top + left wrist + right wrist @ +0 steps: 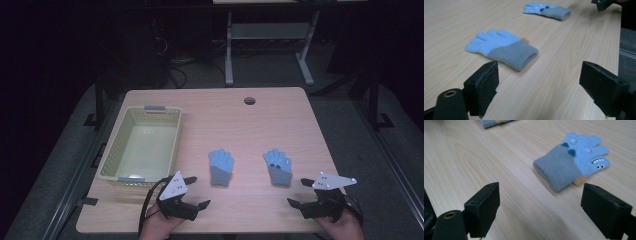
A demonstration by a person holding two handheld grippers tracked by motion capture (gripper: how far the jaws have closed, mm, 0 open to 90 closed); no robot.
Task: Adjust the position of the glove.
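- left gripper [194,191] jaws wide, empty, just short of plain glove [220,167]
- right gripper [300,192] jaws wide, empty, near face glove [278,166]
- basket [113,159] left of plain glove

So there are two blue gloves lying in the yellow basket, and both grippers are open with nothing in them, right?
Not quite. The two blue gloves lie on the table, one before the left gripper, the other before the right gripper, as the high view shows. The yellow basket stands beside them with nothing inside. Both grippers are open and hold nothing.
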